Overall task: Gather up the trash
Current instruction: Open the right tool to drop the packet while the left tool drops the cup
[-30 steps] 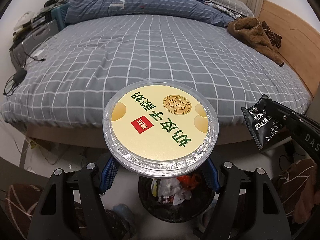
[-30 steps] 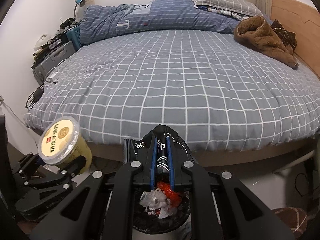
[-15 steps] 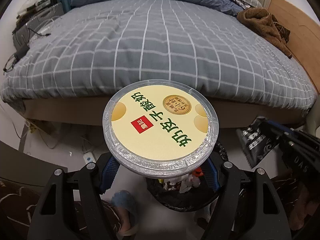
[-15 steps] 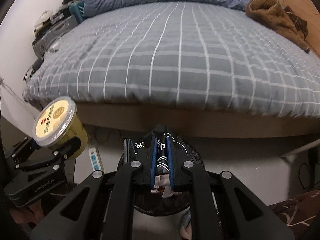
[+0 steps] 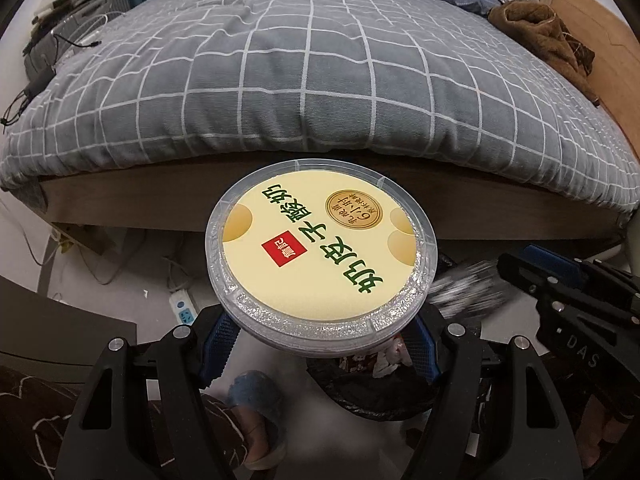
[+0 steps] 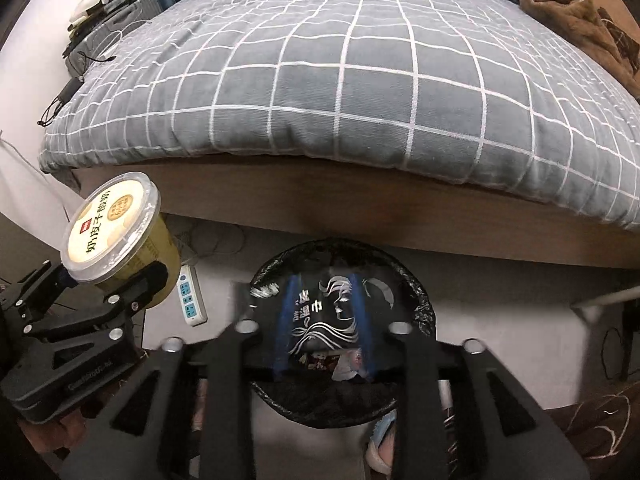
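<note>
A round tub (image 5: 320, 256) with a yellow printed lid is clamped by its body in my left gripper (image 5: 320, 344), which is shut on it. It hangs just above the near left rim of a black-lined trash bin (image 5: 376, 392) that holds crumpled wrappers. From the right wrist the tub (image 6: 116, 224) and left gripper (image 6: 100, 292) show at the left. My right gripper (image 6: 326, 320) is over the bin (image 6: 420, 300) with its jaws opening. A black wet-wipe packet (image 6: 328, 312) lies loose between the spread blue pads (image 6: 286, 320). In the left wrist view the packet (image 5: 468, 292) is a blur by the right gripper (image 5: 560, 280).
A bed with a grey checked cover (image 6: 340, 80) stands right behind the bin, with a brown garment (image 5: 540, 28) at its far right. A white power strip (image 6: 192, 300) and cables lie on the floor to the left. A person's slippered foot (image 5: 256, 400) is beside the bin.
Both grippers have sunk toward the bin by the bed's edge. The right jaws have spread apart and the black packet has come loose between them. The left grip on the tub is unchanged.
</note>
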A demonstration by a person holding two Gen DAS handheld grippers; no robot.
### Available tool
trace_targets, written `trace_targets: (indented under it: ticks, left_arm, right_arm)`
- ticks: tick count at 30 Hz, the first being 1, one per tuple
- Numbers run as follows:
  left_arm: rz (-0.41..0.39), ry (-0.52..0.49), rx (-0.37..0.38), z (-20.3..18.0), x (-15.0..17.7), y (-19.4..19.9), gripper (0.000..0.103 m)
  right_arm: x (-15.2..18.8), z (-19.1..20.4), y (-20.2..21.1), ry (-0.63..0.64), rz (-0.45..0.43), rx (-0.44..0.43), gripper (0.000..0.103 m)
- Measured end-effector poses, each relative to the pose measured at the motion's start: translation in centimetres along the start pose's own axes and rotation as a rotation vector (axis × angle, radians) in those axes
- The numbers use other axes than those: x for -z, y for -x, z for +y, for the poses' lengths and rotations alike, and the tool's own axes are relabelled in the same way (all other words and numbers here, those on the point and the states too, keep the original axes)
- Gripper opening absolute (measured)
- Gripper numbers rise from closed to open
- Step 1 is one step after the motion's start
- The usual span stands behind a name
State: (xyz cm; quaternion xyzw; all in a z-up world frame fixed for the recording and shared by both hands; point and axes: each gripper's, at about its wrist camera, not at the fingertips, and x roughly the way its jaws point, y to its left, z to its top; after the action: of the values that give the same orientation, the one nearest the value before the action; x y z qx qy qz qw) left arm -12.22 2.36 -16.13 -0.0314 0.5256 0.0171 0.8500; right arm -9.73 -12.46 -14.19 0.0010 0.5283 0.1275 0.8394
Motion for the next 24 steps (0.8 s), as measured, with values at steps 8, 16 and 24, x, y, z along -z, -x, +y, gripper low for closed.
trace_targets:
  ticks: [8, 16, 24]
  left_arm:
    - [0.012, -0.041, 0.036, -2.6, -0.4, -1.1, 0.071]
    - [0.038, -0.119, 0.083, -7.0, -1.0, -2.3, 0.07]
    - [0.06, -0.152, 0.094, -9.7, -1.5, -3.8, 0.072]
  right_arm:
    - [0.0, -3.4, 1.4, -0.064, -0.055, 0.062, 0.079]
    - [0.7, -8.7, 2.5, -0.158, -0.088, 0.155, 0.095]
    - [1.1, -11.3, 2.7, -0.19, -0.095, 0.204, 0.095]
